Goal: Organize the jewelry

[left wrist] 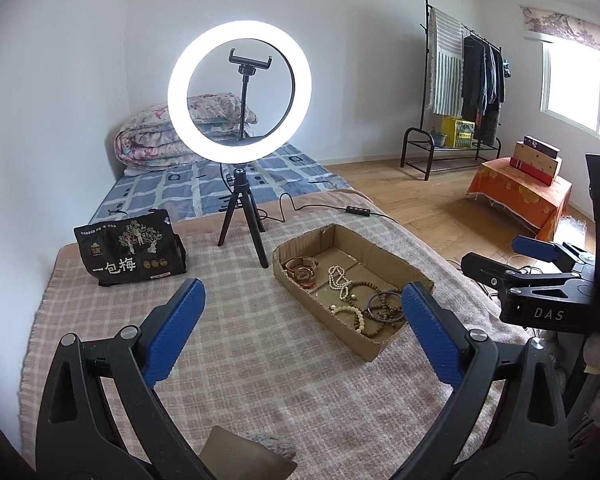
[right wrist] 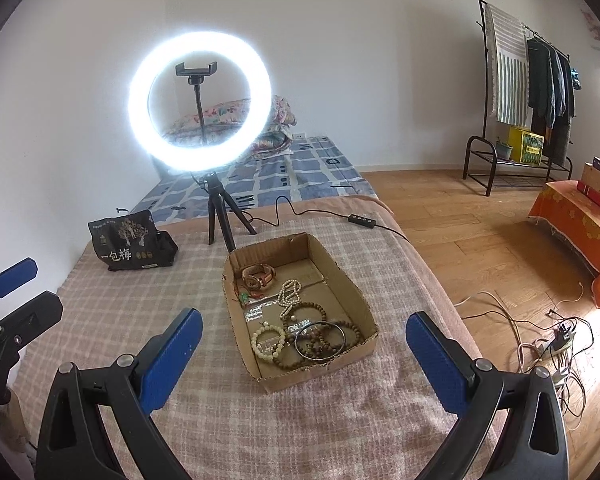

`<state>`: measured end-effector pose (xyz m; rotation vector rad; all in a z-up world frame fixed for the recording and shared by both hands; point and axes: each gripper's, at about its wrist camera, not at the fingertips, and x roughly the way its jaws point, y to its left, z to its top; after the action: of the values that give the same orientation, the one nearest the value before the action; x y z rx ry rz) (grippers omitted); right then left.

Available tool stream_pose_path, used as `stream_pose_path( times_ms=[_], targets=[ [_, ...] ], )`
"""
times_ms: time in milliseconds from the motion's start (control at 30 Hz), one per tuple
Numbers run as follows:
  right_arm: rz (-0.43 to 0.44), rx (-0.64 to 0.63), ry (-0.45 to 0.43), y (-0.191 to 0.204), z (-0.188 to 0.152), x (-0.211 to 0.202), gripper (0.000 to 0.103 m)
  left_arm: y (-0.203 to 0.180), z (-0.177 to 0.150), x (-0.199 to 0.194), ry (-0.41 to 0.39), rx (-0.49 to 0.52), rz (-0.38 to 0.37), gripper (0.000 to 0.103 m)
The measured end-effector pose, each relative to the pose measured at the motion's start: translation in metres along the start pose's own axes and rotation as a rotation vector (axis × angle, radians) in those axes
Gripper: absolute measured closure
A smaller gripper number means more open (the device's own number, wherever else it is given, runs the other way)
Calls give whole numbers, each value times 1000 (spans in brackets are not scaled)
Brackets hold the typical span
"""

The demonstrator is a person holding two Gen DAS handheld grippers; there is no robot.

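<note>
Both grippers — left (left wrist: 300, 316), right (right wrist: 304, 344) — hover with jaws apart and empty, the box (right wrist: 356, 300) of beads just ahead, nearer the right.

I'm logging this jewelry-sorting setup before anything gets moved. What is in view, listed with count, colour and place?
cardboard tray: one, brown, on the checked blanket, holding the jewelry
bead bracelets: several, dark brown, near end of the tray
pale bracelet: one, cream, near-left corner of the tray
pale bead string: one, cream, middle of the tray
watch: one, tan, far end of the tray
ring light: one, white, lit, on a black tripod behind the tray
black bag: one, left of the tripod
clothes rack: one, black, by the far wall
left tongs: blue pads, open, empty
right tongs: blue pads, open, empty
</note>
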<state>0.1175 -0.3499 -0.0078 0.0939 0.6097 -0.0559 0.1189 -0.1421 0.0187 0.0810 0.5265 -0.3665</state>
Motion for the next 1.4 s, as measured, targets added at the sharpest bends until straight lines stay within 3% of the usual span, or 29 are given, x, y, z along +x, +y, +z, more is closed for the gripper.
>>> stream_pose_path(
  times_ms=[400, 1400],
  targets=[
    [-38, 9, -36, -1, 0, -3, 0, -9, 1, -3, -15, 8, 33, 0],
    [-30, 28, -17, -5, -2, 4, 0, -8, -6, 4, 14, 25, 49, 0]
  ],
)
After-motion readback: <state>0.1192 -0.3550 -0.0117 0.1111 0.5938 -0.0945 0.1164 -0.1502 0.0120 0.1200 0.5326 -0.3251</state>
